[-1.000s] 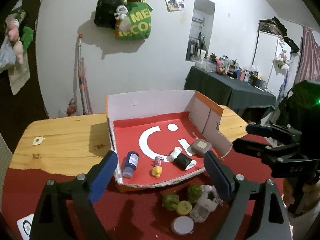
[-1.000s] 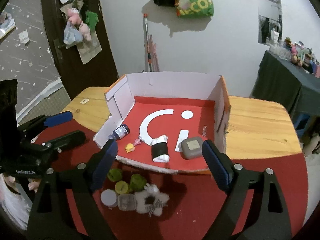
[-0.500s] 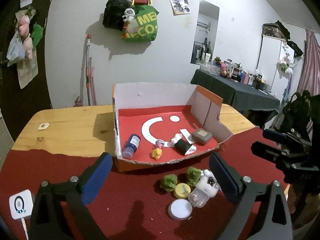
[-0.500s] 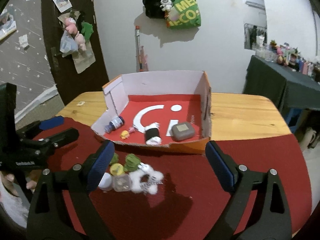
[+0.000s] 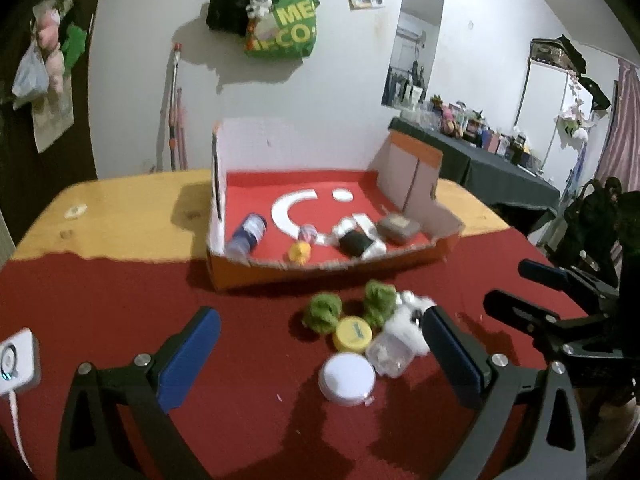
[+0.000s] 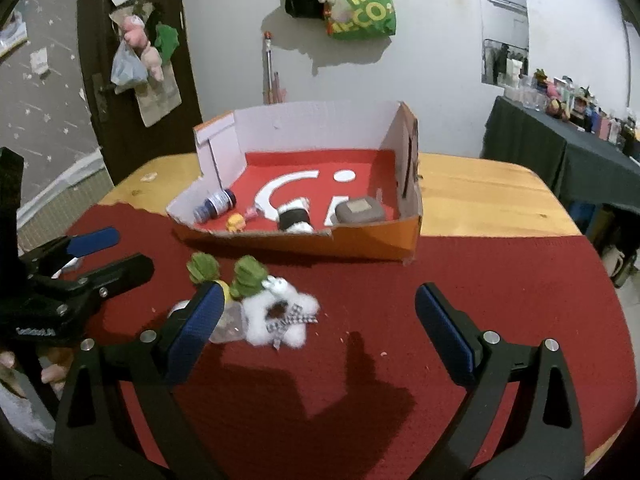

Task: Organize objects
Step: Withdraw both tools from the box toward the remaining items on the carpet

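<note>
Half sorted — a heap left on the tabletop

Four items lie in the cardboard box; the cluster — perhaps six pieces — waits on the red cloth near it. The left hand-held gripper and right hand-held gripper have just been spreading apart, nothing between them.

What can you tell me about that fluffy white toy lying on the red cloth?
The fluffy white toy looks like a small plush animal of soft, woolly fabric, with a small head and a black-and-white checked bow. It lies flat on the red cloth, in front of the cardboard box and outside it. It is bunched with other small things: a green fuzzy ball touches its upper edge and a clear plastic case lies against its side. Neither gripper touches it.
</note>
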Demonstrator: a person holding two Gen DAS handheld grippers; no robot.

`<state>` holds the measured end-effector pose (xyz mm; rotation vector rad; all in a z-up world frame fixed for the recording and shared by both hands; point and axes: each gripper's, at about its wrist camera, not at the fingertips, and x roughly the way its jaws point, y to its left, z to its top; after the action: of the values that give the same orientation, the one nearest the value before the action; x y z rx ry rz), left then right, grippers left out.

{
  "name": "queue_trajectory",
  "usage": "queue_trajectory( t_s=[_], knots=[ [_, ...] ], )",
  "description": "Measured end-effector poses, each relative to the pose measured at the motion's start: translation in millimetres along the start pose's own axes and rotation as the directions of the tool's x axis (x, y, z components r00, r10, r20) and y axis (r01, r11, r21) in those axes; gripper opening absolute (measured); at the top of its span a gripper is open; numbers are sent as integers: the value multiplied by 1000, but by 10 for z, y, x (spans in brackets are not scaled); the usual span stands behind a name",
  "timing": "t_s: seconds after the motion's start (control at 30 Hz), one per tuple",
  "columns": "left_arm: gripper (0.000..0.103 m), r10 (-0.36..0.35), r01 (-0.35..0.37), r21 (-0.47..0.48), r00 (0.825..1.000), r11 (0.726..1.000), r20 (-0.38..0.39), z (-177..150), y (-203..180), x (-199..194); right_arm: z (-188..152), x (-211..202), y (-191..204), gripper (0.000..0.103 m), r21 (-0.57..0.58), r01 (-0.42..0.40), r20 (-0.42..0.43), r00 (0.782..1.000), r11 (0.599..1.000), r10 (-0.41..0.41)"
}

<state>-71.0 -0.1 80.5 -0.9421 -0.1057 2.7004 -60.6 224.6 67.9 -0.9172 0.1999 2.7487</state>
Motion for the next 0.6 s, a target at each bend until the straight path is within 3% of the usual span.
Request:
queue_trajectory(
  t_s=[0.27,0.5,0.6],
  knots=[
    [103,-23,27,35,994,999,-105,-269,-77,169,-173,130,-54,98,13,-16,-72,997,1000,17],
    [103,-39,46,45,989,998,-142,-288,-59,197,-194,221,-97,98,26,-48,-126,991,999,51],
    [103,-86,96,43,978,994,-190,-280,-18,270,-198,306,-77,98,9,-63,-167,984,998,64]
  ],
)
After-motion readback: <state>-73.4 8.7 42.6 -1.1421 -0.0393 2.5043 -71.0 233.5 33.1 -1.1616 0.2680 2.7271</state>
